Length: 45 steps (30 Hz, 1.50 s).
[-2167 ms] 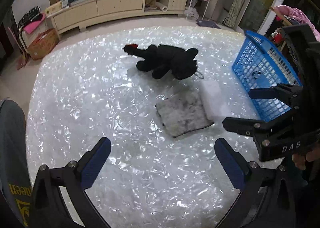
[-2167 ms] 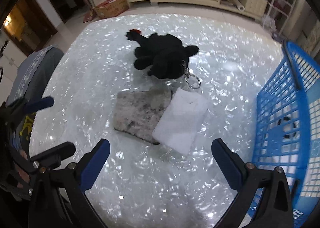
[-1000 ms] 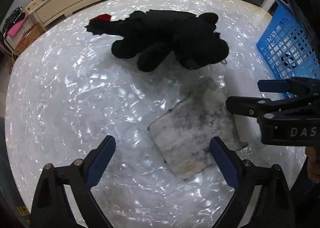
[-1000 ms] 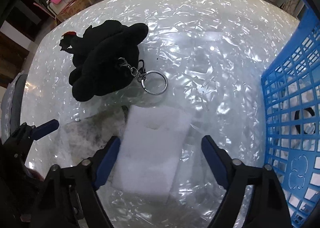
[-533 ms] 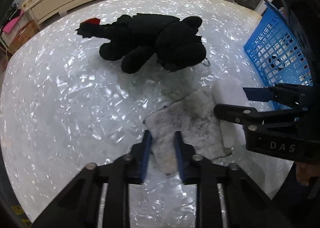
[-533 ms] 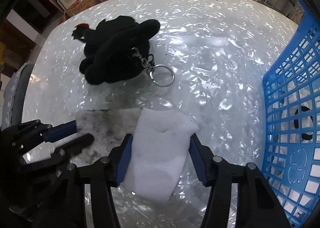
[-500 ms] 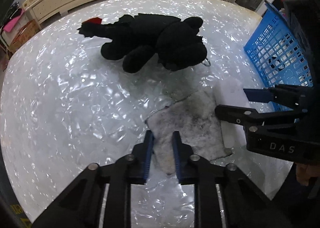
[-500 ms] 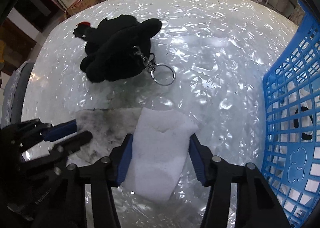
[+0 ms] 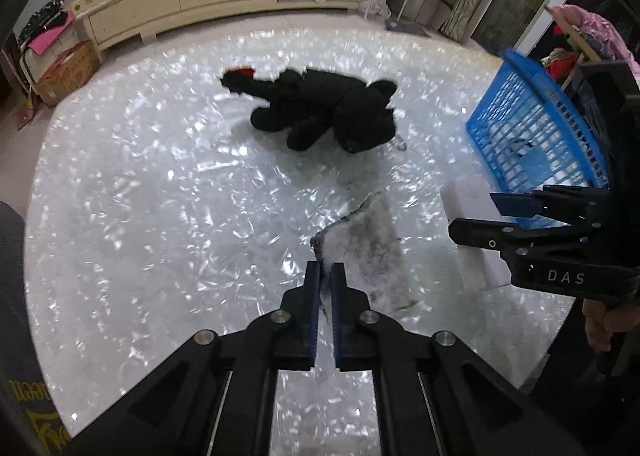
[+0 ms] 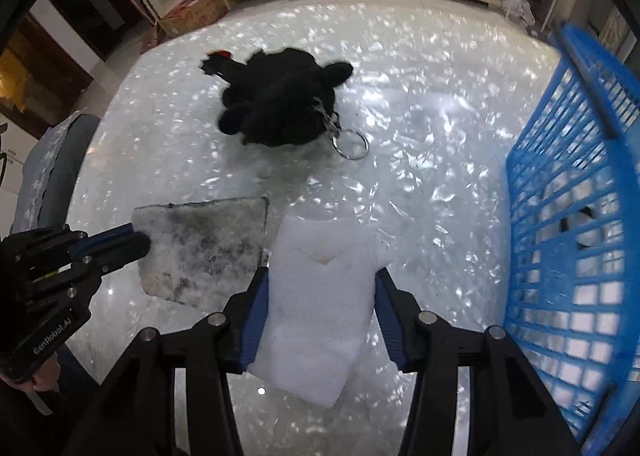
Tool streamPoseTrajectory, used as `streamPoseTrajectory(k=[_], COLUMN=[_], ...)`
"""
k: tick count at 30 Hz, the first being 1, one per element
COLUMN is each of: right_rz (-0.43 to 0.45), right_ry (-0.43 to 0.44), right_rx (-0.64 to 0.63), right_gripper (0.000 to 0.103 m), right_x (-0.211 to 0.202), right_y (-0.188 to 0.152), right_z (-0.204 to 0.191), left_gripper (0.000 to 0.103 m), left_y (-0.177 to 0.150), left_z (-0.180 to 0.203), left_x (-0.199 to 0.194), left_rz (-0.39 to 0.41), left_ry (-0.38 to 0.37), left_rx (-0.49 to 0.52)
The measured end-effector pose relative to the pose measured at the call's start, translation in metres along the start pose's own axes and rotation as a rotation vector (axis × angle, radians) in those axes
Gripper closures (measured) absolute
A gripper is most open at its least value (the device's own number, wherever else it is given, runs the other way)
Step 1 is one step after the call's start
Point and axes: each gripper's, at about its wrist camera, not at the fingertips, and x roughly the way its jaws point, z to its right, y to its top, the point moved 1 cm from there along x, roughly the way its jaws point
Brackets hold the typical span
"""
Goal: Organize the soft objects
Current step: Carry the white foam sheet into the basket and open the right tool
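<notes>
My left gripper (image 9: 326, 268) is shut on one edge of a grey furry pad (image 9: 368, 240), which tilts up off the shiny white table (image 9: 160, 216). In the right wrist view that pad (image 10: 208, 240) hangs from the left gripper (image 10: 136, 236) at the left. My right gripper (image 10: 320, 276) is shut on a white foam block (image 10: 320, 240), its blue pads (image 10: 256, 308) pressing both sides. Farther back a black plush toy (image 9: 328, 108) lies on the table, with a key ring (image 10: 351, 144) attached to it. A blue basket (image 10: 568, 196) stands at the right.
A long cream cabinet (image 9: 200, 4) with clutter on top lines the far wall. A cardboard box (image 9: 64, 72) sits on the floor at the left. A grey chair (image 10: 56, 160) is beside the table's left edge. A hand (image 9: 604, 320) holds the right gripper.
Both grippers came down over the pads and shut, the left on the grey pad, the right on the white block. Both have since risen, drawing the pads up and apart.
</notes>
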Motion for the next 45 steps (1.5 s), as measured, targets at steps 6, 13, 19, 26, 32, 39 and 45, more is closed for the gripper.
streamPoseTrajectory(k=[6,13,19,26,32,39,45], right_rz=[0.042,0.085,0.123,0.159,0.159,0.087,0.017], right_ry=[0.01,0.004,-0.03,-0.116,-0.177,-0.205,-0.214], right_rx=[-0.044,-0.071,-0.054,-0.024,0.032,0.07,0.043], right_gripper=[0.055,0.055,0.055,0.055,0.055,0.055,0.055], right_x=[-0.037,-0.082,-0.112,-0.143,-0.142,-0.101,-0.065], right_y=[-0.01,-0.02,-0.022,-0.017,-0.005,0.013,0.022], right_z=[-0.006,0.004,0.025,0.075,0.118,0.156,0.16], left_gripper=[0.099,0.099,0.099,0.099,0.099,0.099,0.099], left_y=[-0.005,-0.014,-0.015,-0.014,-0.014,-0.016,-0.017], left_z=[0.007,0.027,0.047,0.063,0.066,0.065,0.061], left_x=[-0.039,-0.075,-0.09,-0.098,-0.09,-0.077,-0.065], left_rz=[0.057,0.104,0.13,0.148,0.134,0.105,0.076], left_ry=[0.007,0.015,0.006,-0.004,-0.002,-0.001,0.007], left_rx=[0.012,0.034,0.06,0.081,0.077,0.065,0.052])
